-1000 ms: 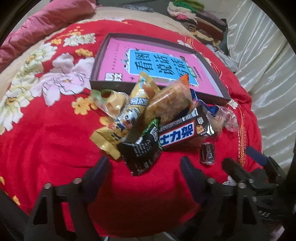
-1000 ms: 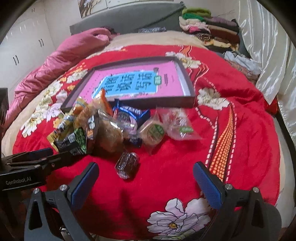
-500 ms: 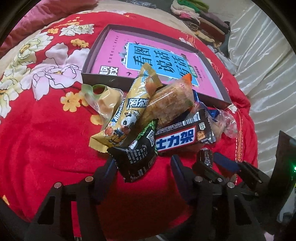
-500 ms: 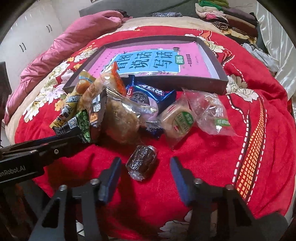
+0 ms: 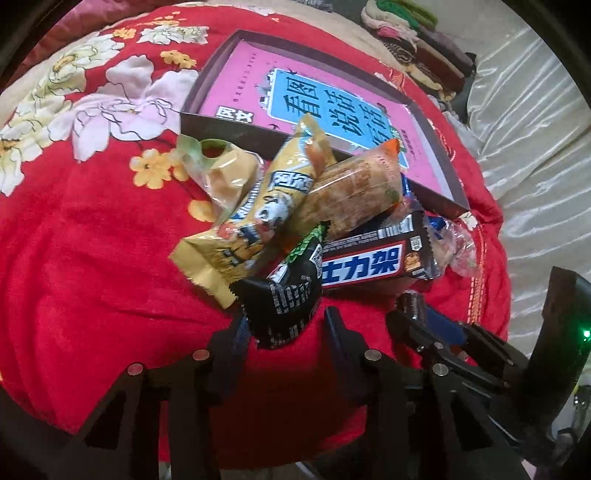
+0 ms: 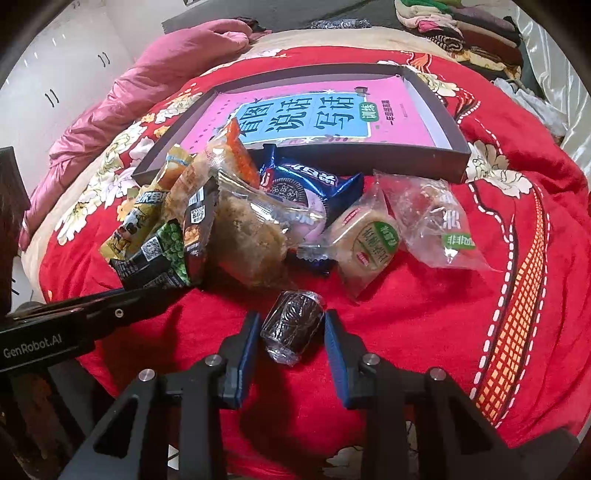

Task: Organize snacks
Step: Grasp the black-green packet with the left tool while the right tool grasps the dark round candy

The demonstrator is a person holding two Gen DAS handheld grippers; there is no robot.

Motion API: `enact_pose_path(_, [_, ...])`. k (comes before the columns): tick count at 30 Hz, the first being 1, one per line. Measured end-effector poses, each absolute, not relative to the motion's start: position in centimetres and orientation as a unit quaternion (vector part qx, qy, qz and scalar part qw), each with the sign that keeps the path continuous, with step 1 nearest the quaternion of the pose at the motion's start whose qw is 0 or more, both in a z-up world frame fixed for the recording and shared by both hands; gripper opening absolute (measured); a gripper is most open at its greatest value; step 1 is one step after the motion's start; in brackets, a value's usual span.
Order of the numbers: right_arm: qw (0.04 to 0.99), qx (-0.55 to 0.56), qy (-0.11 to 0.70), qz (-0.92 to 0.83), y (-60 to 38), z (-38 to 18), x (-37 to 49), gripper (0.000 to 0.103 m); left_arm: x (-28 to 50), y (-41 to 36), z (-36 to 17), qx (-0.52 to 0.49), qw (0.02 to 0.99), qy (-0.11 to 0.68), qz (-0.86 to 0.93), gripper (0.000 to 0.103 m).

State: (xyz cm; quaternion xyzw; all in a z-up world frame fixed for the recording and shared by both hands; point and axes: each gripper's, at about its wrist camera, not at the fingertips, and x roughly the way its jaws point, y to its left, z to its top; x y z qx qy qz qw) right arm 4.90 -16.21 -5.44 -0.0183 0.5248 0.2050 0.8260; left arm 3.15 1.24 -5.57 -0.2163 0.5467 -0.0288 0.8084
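Note:
A heap of snacks lies on the red floral blanket (image 5: 92,258) in front of a dark shallow box (image 5: 436,192) holding a pink book. Its near end is a black green-pea packet (image 5: 291,291), which sits between the closing jaws of my left gripper (image 5: 286,325); the right pad stands clear of it. Behind it lie a Snickers bar (image 5: 362,264) and a yellow packet (image 5: 258,218). My right gripper (image 6: 291,332) is shut on a dark round wrapped candy (image 6: 291,325), apart from the heap. The right gripper (image 5: 424,317) shows beside the left one.
An Oreo packet (image 6: 299,188), a round pastry with a green label (image 6: 365,243) and a clear packet (image 6: 436,221) lie right of the heap. A pink quilt (image 6: 177,59) and folded clothes (image 6: 461,26) sit at the far side. A satin curtain (image 5: 535,147) hangs to the right.
The right gripper came down around the dark candy and closed on it. The left gripper moved up to the pea packet and its jaws narrowed around it.

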Motion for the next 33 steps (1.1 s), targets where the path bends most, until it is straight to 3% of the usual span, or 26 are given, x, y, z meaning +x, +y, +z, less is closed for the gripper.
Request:
enact_pose_path(6, [0.825, -0.014, 0.523, 0.215, -16.2, -5.3, 4.9, 0.035, 4.4, 0.9, -5.9, -0.232, 0.81, 0.538, -0.029, 0.041])
enact_pose_path(13, [0.83, -0.002, 0.507, 0.234, -16.3, -4.5, 4.5, 0.035, 4.4, 1.0, -5.7, -0.229, 0.81, 0.539, -0.041, 0.032])
enact_pose_path(33, [0.891, 0.02, 0.387, 0.237, -18.6, 0.8, 4.2, 0.035, 3.2, 2.6, -0.5, -0.195, 0.857, 0.476, -0.041, 0.031])
